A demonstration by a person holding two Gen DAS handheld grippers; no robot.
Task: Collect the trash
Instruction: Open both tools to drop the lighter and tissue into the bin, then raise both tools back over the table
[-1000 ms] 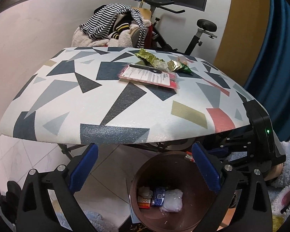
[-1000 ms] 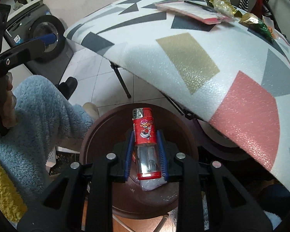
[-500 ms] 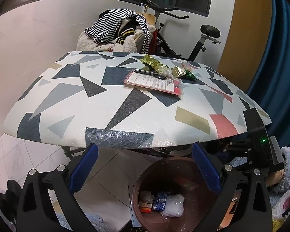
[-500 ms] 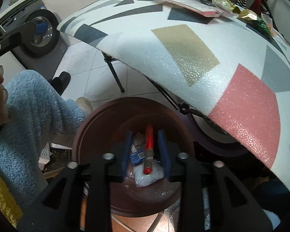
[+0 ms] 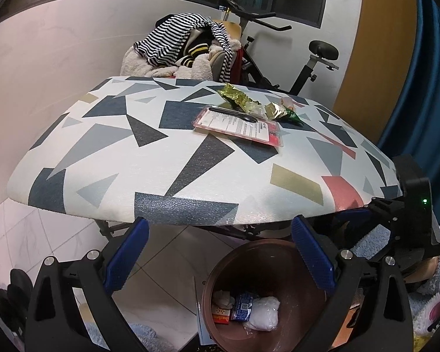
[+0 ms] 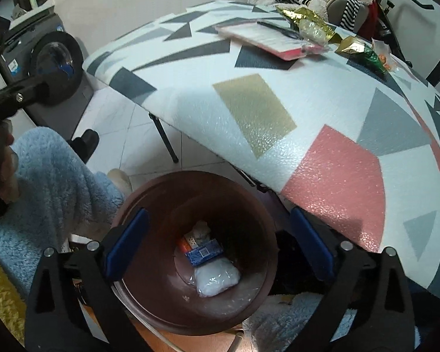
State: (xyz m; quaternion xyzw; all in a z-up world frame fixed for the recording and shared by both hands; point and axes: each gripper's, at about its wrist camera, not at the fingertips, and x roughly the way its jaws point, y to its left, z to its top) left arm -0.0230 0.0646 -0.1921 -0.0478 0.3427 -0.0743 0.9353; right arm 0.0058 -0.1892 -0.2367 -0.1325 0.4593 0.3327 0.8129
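Note:
My right gripper (image 6: 217, 243) hangs over the brown trash bin (image 6: 208, 187), jaws wide and still opening, with nothing between its blue pads (image 6: 126, 243). At the bin's bottom lie a white bag (image 6: 217, 278), a blue packet (image 6: 204, 252) and a red box (image 6: 187, 242). I cannot pick out the lighter in there. My left gripper (image 5: 220, 258) stands open and empty, just short of the table's front edge, above the bin (image 5: 267, 267). On the patterned table (image 5: 161, 161) rest a pink card packet (image 5: 237, 126), gold wrappers (image 5: 237, 98) and a green wrapper (image 5: 290, 114).
A chair piled with striped clothes (image 5: 184, 44) and an exercise bike (image 5: 308, 67) stand behind the table. A washing machine (image 6: 52, 61) is at the left on the tiled floor. A person's fluffy blue sleeve (image 6: 52, 176) lies beside the bin. Blue curtain (image 5: 425, 88) at the right.
My right gripper opened and let go of the red lighter, which dropped into the bin. The left gripper stayed where it was, open.

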